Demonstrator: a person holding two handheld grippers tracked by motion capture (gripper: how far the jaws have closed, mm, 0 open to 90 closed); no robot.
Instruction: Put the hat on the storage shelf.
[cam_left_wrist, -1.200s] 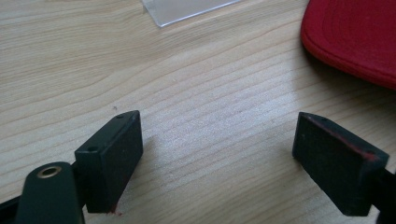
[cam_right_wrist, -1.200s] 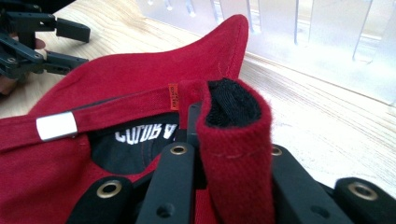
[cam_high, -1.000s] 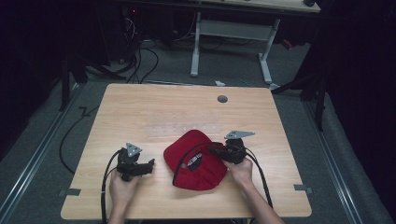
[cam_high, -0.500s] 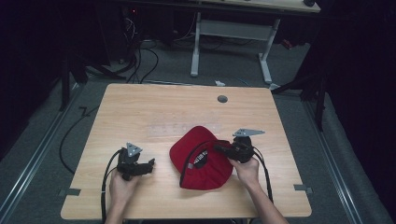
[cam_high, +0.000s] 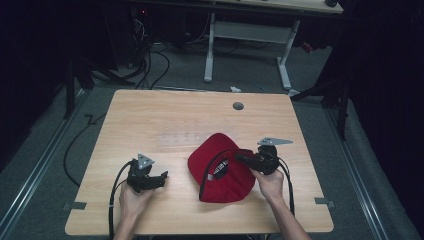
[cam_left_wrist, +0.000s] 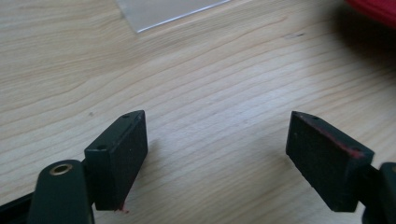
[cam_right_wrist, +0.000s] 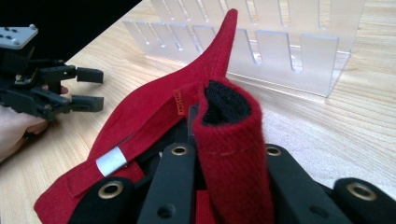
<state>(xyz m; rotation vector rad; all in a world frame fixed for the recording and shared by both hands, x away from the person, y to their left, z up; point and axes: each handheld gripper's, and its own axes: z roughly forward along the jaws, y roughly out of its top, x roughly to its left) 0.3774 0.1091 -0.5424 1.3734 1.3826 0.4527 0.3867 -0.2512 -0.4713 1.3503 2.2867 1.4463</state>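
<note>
Wooden tabletop (cam_high: 165, 120): lying pale and grained, carrying a round grey grommet (cam_high: 238, 106) near the far edge.
Room: sitting dark around the table, with grey floor, black cables (cam_high: 150, 65) trailing at the far left and a second table's white legs (cam_high: 210, 55) standing beyond.
Clear slotted rack (cam_right_wrist: 261, 51): one, standing upright on the wood just behind the cap in the right gripper view.
Red cap (cam_high: 222, 167): one, resting right of the table's middle, near the front, inside turned up, its black lining and a small white tag showing.
Right gripper (cam_high: 241, 158): one, clamping tight on a fold of the cap's red fabric, pinching the edge between closed jaws.
Left gripper (cam_high: 164, 176): one, sitting low over bare wood at the front left, well apart from the cap; jaws standing wide with nothing between them, having just been closing a little.
Hands: two, each gripping one tool, coming in from the near edge.
</note>
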